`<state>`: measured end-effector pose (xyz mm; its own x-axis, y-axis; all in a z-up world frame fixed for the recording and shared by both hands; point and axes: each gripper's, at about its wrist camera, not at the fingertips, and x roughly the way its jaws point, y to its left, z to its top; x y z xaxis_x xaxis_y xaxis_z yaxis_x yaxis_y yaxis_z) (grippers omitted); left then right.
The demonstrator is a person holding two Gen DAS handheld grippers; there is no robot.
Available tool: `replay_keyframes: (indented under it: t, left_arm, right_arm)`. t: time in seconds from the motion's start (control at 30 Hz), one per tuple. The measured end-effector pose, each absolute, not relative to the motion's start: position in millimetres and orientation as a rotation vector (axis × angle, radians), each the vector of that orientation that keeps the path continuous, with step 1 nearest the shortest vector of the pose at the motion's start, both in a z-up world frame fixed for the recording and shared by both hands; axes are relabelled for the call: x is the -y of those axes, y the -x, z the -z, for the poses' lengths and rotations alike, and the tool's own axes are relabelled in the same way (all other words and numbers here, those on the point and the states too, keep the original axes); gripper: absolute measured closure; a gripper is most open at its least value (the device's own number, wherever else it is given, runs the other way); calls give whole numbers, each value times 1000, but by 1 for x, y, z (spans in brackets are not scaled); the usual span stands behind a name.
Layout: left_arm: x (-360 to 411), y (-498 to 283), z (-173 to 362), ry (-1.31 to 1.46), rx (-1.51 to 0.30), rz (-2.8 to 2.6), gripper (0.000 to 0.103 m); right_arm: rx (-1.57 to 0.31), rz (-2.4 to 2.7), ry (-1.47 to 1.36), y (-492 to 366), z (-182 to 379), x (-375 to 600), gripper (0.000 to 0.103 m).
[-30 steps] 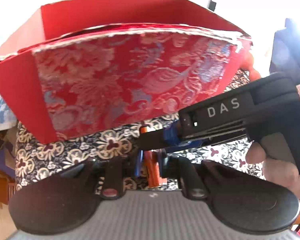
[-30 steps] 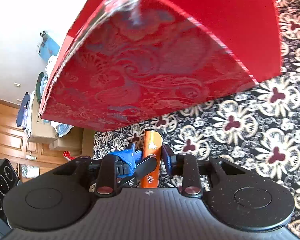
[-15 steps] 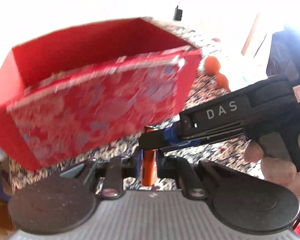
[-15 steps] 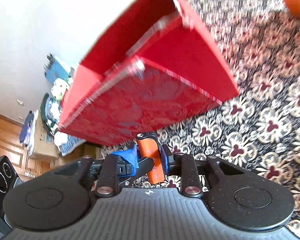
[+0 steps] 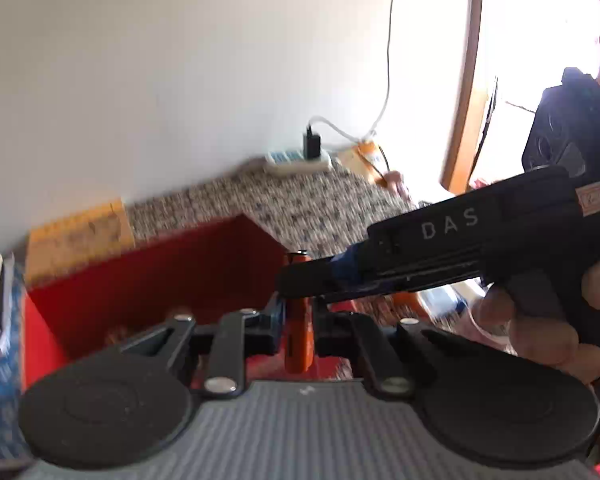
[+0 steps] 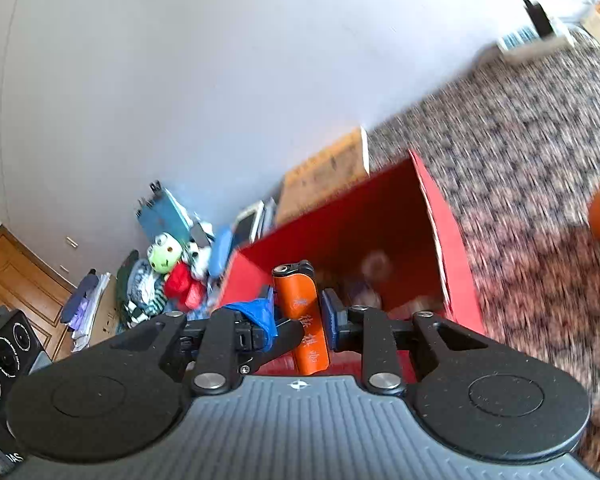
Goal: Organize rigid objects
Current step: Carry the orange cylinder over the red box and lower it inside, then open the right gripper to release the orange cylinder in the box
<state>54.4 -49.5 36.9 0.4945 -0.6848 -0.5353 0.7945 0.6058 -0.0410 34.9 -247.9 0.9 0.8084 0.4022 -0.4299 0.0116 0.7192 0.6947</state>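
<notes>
Patterned tablecloth (image 6: 520, 140), orange lighter (image 6: 306, 320) clamped between both jaws, above red box (image 6: 440, 216)

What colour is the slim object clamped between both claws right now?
Orange object with a black cap and pale characters down its side; clearest in the right wrist view.

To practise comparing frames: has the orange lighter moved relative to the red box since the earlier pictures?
Yes. The orange lighter, pinched by both tongs, has risen: it sat below the red box's patterned side, and now sits above the rim, over the open inside.
</notes>
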Motion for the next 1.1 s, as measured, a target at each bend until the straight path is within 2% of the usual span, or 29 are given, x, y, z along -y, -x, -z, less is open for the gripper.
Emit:
replay_keyframes:
  t: [0.17,0.53,1.1]
  left_arm:
    - [57,-87,-44,-219,-525,860,99]
    - [56,-161,-5,-187,-709,706,99]
    - [52,-198,25,-192,-829,557,99]
  right_arm:
    - [-625,-256,-698,-76,0,247,96]
    - [-794,-327,-641,-158,35,222,96]
    - [-866,-383,-638,-195,62,208,96]
